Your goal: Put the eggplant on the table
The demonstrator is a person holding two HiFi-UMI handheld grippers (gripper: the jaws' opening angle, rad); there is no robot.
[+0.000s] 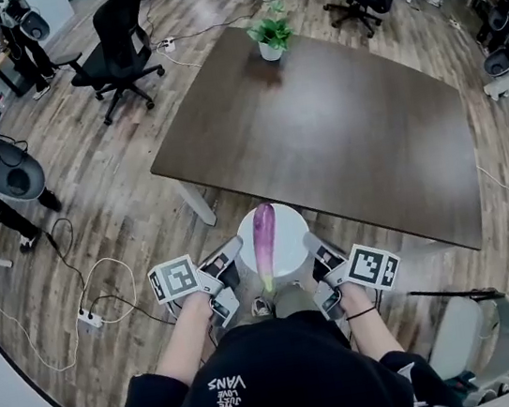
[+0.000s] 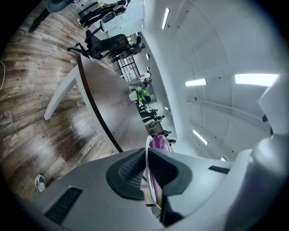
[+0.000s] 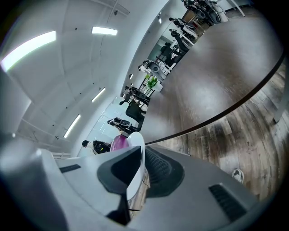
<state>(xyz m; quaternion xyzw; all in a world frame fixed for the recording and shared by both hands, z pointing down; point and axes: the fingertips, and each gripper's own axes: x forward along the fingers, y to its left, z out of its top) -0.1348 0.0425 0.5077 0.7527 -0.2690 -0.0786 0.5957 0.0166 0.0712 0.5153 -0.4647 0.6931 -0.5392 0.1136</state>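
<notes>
Left gripper (image 1: 233, 248) clamps white plate (image 1: 290, 240) rim at 9 o'clock, right gripper (image 1: 314, 244) at 3 o'clock | eggplant (image 1: 265, 234) lies on plate, short of table (image 1: 318, 122) | progress: lifted; set-down at 12 o'clock remains

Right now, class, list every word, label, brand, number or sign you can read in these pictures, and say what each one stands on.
"VANS": white print on the person's black top, upside down in the head view.
Smaller white print beside it: too small to read.
Left marker cube and right marker cube: black-and-white square patterns only, no letters or numbers.
Both gripper views: no readable text.
</notes>
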